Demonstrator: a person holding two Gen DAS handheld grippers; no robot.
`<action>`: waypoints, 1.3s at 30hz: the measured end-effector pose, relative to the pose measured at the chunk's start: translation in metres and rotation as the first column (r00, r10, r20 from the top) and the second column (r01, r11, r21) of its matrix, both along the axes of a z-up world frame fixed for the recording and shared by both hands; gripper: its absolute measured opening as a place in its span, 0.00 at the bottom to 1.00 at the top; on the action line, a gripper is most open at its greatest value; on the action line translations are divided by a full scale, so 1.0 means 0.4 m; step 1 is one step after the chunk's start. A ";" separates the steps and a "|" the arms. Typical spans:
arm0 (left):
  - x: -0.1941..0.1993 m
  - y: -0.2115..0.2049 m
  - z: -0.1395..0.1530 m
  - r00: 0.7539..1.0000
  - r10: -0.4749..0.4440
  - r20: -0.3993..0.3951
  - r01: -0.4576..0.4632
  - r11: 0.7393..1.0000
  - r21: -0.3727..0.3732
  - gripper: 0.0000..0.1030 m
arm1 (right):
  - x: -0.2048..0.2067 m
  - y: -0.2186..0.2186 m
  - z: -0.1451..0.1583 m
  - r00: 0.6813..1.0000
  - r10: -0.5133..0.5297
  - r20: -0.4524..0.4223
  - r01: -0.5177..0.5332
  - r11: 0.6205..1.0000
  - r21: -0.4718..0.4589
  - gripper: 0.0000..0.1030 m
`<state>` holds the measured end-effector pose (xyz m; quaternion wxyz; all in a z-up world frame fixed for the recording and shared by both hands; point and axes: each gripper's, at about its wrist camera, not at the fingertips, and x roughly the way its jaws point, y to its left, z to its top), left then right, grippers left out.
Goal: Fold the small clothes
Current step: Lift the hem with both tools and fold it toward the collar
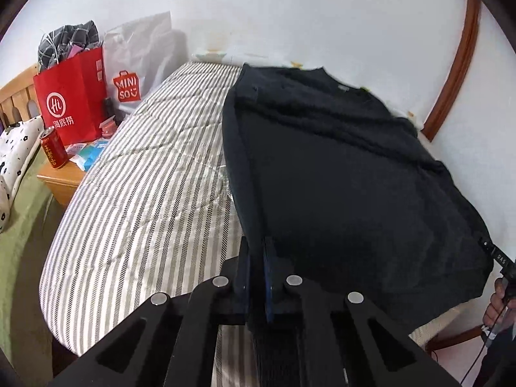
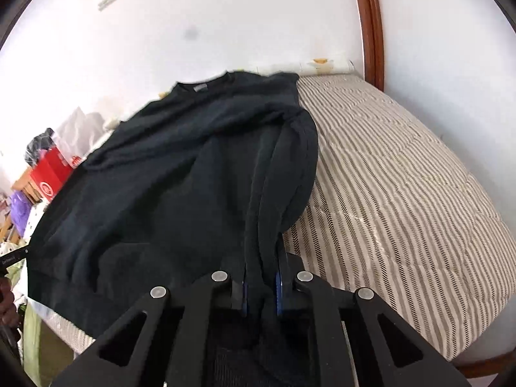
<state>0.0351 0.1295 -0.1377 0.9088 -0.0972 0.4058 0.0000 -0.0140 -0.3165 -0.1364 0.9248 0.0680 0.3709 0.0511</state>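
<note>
Black sweater point(image 1: 338, 177) is lying spread on the striped bed point(image 1: 145, 177), stretching ahead of both claws. Left claw point(image 1: 256, 258) is clenching its left hem edge, while right claw point(image 2: 261, 277) is gripping the bunched right edge.

Looking down steeply along each tool from close above the near bed point(image 1: 135, 193) edge, left wrist facing left-of-centre, right wrist right; both sharing the black sweater point(image 1: 338, 177) and white wall point(image 1: 290, 16).
</note>
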 end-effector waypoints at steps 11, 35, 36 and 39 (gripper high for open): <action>0.022 -0.015 0.102 0.994 -0.005 0.110 0.002 1.000 0.028 0.06 | 0.036 -0.005 0.091 0.991 -0.052 0.127 0.046 0.998 0.053 0.11; 0.537 -0.032 0.181 0.984 0.106 0.146 -0.121 0.987 0.101 0.07 | 0.579 0.015 0.192 0.989 -0.116 0.091 0.098 0.978 0.184 0.11; 0.557 -0.033 0.170 0.985 0.108 0.133 -0.122 0.987 0.102 0.07 | 0.605 0.017 0.179 0.990 -0.112 0.084 0.096 0.980 0.174 0.11; 0.611 -0.032 0.131 0.986 0.123 0.109 -0.135 0.984 0.119 0.07 | 0.647 0.026 0.142 0.992 -0.107 0.065 0.097 0.983 0.154 0.12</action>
